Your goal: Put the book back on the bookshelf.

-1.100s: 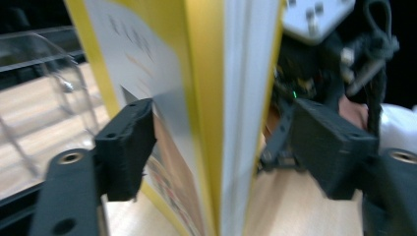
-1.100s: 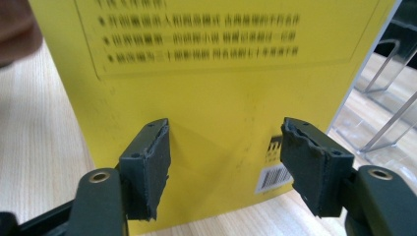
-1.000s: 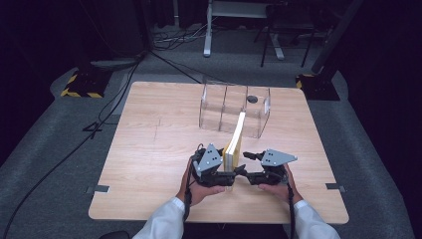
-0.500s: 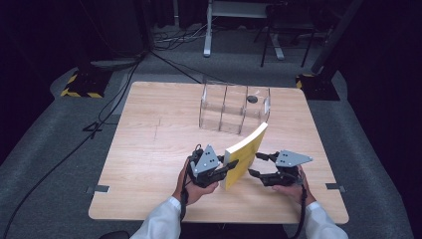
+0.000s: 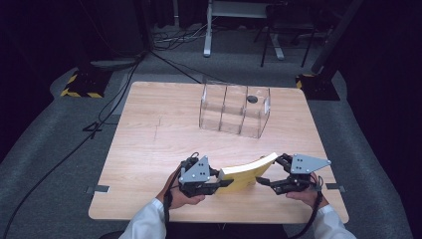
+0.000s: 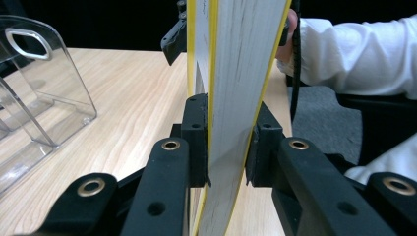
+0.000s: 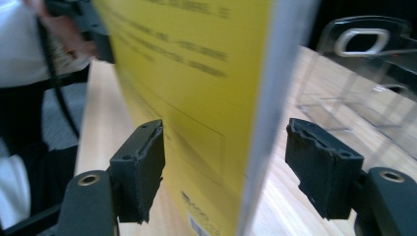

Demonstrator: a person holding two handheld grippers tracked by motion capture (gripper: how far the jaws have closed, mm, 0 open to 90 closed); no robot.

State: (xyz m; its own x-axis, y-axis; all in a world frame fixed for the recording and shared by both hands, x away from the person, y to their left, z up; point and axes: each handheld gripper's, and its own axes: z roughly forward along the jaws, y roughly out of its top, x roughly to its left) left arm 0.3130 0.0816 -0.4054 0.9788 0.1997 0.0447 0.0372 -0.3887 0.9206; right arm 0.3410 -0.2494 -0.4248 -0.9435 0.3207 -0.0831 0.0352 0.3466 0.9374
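High view: the yellow book (image 5: 244, 174) sits low over the near edge of the wooden table (image 5: 149, 144), between the two hands, its page block facing up and its far end tipped toward the right. A second ago it stood upright on edge between the grippers; half a second ago it leaned to the right; now it lies close to flat. The left gripper (image 5: 211, 180) pinches one end of it; in the left gripper view both black pads press against the white page edges (image 6: 231, 123), cover lines either side, grip firm. The right gripper (image 5: 266, 180) has shifted outward since the earlier frames, and its jaws stand spread. In the right gripper view the book's yellow cover (image 7: 196, 73) passes between the pads with clear gaps on both sides, no contact. Judgement: the book is being turned and re-gripped, with the load carried by the left side alone; the right must close before any lift. The clear three-bay acrylic organiser (image 5: 234, 110) stands well apart at the far side, upright, bays open at the top, the likely destination.
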